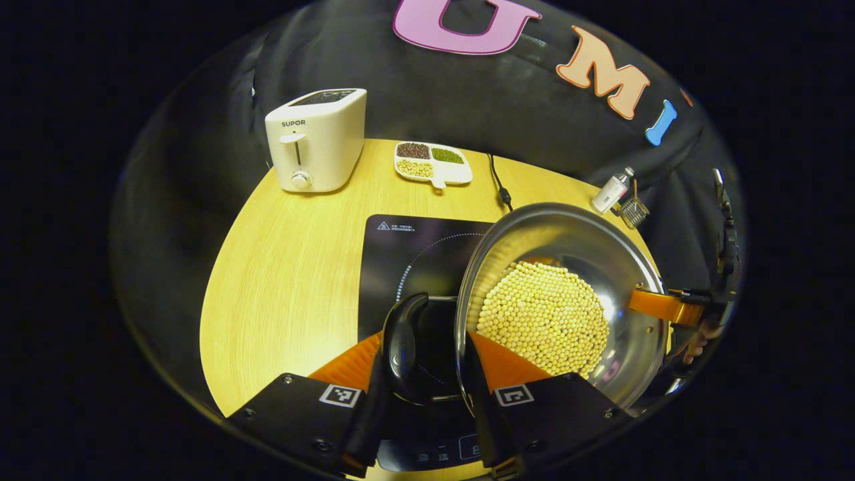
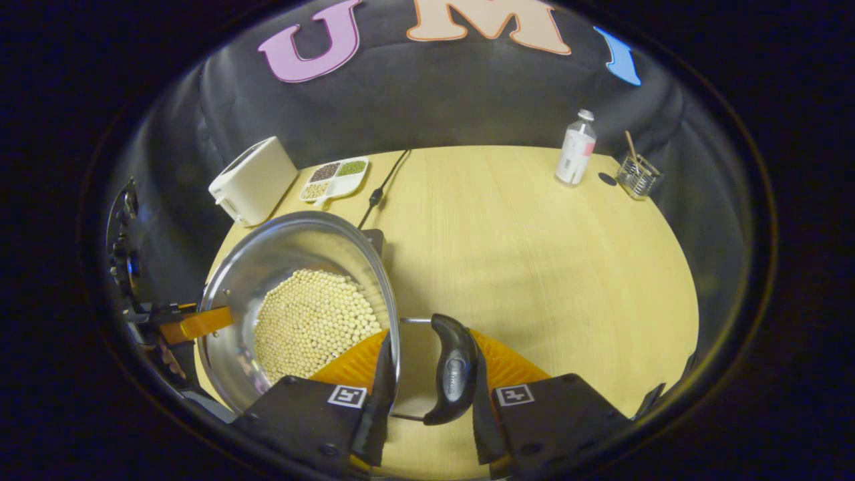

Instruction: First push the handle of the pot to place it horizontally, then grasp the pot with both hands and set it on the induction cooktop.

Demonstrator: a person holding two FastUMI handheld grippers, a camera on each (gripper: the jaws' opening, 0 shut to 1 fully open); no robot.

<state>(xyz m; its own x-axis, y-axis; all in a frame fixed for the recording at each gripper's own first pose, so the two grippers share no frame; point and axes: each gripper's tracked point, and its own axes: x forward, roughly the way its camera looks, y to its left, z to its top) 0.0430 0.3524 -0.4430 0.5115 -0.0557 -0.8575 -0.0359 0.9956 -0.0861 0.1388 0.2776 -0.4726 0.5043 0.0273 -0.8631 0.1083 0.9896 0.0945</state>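
A steel pot (image 1: 568, 240) holding yellow beans (image 1: 542, 317) hangs level between my two grippers. My left gripper (image 1: 424, 337) is shut on the pot's near black side handle (image 1: 403, 341), one finger outside the handle and the other inside the rim. In the right gripper view, my right gripper (image 2: 429, 337) clamps the opposite black handle (image 2: 454, 367) of the pot (image 2: 294, 254) the same way. The right gripper (image 1: 668, 306) also shows at the pot's far rim. The black induction cooktop (image 1: 407, 247) lies under the pot's left half. I cannot tell whether the pot touches it.
On the round wooden table (image 1: 294, 267) a white toaster (image 1: 317, 139) stands at the back, with a divided dish of beans (image 1: 432, 162) and a black cable (image 1: 497, 184) beside it. A small bottle (image 2: 576, 148) and a glass cup with sticks (image 2: 638, 175) stand far right.
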